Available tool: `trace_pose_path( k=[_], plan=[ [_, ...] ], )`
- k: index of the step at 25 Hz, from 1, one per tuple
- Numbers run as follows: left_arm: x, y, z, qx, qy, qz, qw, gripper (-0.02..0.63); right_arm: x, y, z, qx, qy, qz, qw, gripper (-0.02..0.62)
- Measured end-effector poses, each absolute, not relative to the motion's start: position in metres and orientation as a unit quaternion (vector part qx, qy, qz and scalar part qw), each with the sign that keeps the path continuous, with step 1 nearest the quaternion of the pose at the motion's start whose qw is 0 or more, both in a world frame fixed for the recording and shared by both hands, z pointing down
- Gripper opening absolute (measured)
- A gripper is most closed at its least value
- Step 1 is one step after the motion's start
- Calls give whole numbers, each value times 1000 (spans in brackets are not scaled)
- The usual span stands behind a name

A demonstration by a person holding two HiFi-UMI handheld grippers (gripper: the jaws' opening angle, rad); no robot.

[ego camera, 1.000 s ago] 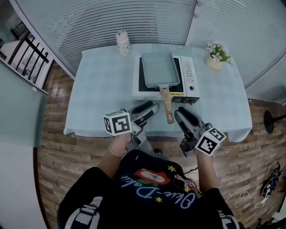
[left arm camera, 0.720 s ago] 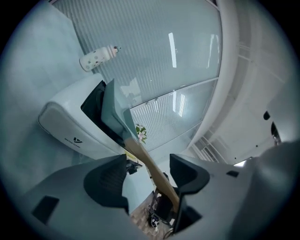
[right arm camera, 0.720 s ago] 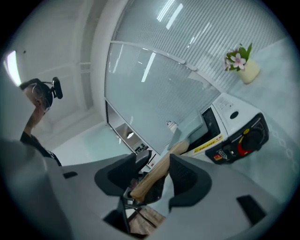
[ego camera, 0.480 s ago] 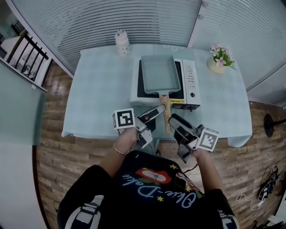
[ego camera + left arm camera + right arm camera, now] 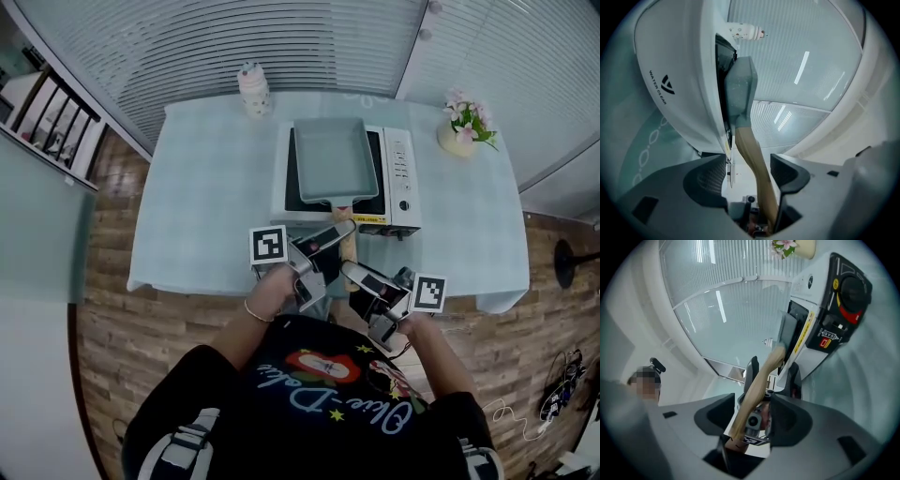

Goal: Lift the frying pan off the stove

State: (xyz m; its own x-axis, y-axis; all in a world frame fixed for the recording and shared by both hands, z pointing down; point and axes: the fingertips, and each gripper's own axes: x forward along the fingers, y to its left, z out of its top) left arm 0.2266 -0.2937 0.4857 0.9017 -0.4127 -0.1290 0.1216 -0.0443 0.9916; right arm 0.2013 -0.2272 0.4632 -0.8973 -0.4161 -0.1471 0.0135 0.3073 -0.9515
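Observation:
A grey-green rectangular frying pan [image 5: 328,159] sits on the white gas stove [image 5: 401,173]. Its wooden handle [image 5: 348,248] points toward me. My left gripper [image 5: 339,239] is at the handle from the left. Its jaws have just been opening, and the handle [image 5: 752,154] runs between them, close to the right one, with a wide gap on the left. My right gripper [image 5: 352,274] is nearer the handle's end. Its jaws have just been closing a little and still stand apart around the handle [image 5: 757,380]. The left gripper's fingers [image 5: 751,369] show beyond.
The stove stands on a table with a pale blue cloth [image 5: 206,187], whose front edge is just under my grippers. A small bottle [image 5: 253,89] stands at the back left and a flower pot [image 5: 459,127] at the back right. Wooden floor surrounds the table.
Both grippers moved inward from either side of the handle and rolled, and their jaws now stand around it. The pan has stayed on the stove.

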Motion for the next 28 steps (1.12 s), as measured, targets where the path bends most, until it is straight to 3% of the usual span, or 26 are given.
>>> trace_pose_path(
  k=[6,11,28],
  plan=[
    [235,-299,481,684,-69,-210,695,276,192,-226,462,-95,784,-586,182,156],
    [236,-301,480,686,-56,-208,695,181,188,-227,462,-88,774,-598,186,149],
    [236,-290,475,711,-65,-126,688,140,180,-223,462,-93,741,-627,222,130]
  ],
)
